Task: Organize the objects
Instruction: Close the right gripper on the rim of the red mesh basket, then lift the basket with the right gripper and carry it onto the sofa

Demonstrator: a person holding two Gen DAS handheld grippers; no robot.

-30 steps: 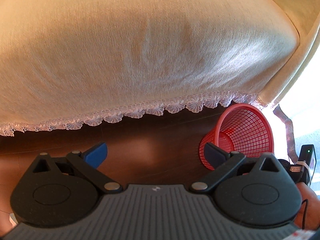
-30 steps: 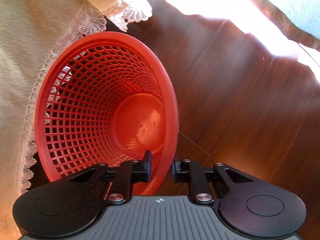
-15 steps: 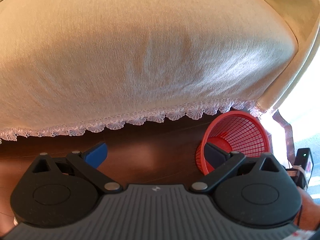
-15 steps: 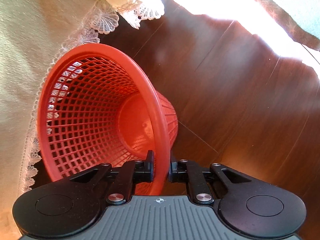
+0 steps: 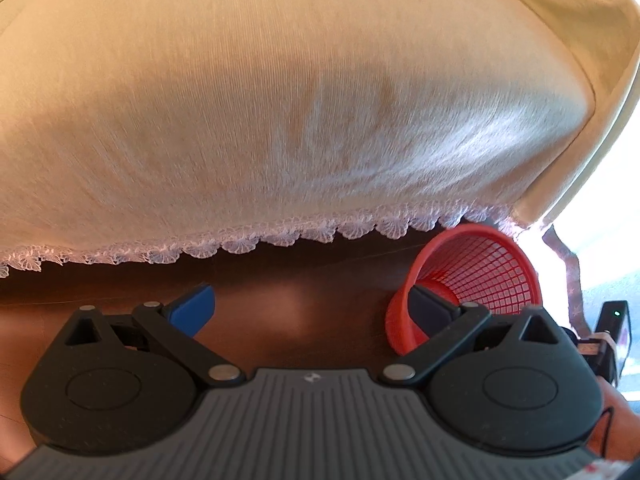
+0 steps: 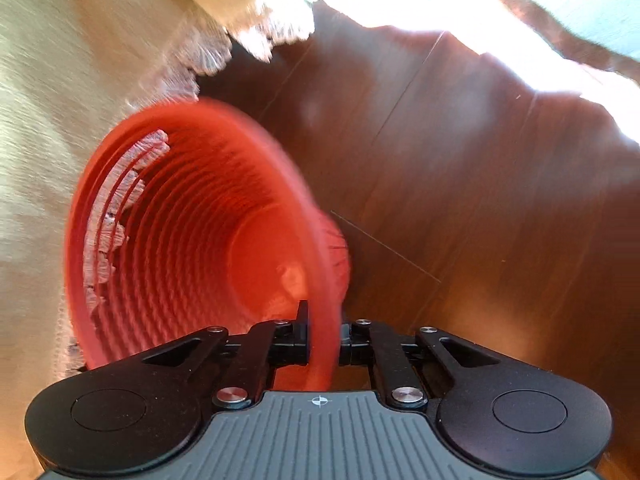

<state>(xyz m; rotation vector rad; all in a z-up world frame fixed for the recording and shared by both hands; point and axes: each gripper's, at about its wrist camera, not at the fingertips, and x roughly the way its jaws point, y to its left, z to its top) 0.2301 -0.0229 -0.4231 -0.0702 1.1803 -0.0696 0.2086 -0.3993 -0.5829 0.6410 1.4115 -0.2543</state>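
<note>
A red mesh basket [image 6: 192, 240] hangs tilted over the dark wood floor, its image blurred by motion. My right gripper [image 6: 323, 332] has its jaws closing on the basket's rim, with one pad inside the wall and one outside, both pressing on it. The left wrist view shows the same basket [image 5: 480, 276] at the right, tipped with its mouth up and to the right. My left gripper [image 5: 308, 300] stands open above the floor. Its blue pads [image 5: 194, 306] are wide apart with nothing between them.
A cream sofa cover [image 5: 300, 100] with a lace hem [image 5: 280, 236] fills the upper part of the left view, beside the basket. Dark wood floor [image 6: 460, 200] lies to the right, with a sunlit patch and a rug edge [image 6: 560, 20] beyond.
The right jaws have closed onto the basket's rim. The basket has tipped and come up off the floor with the gripper. The left gripper stays open.
</note>
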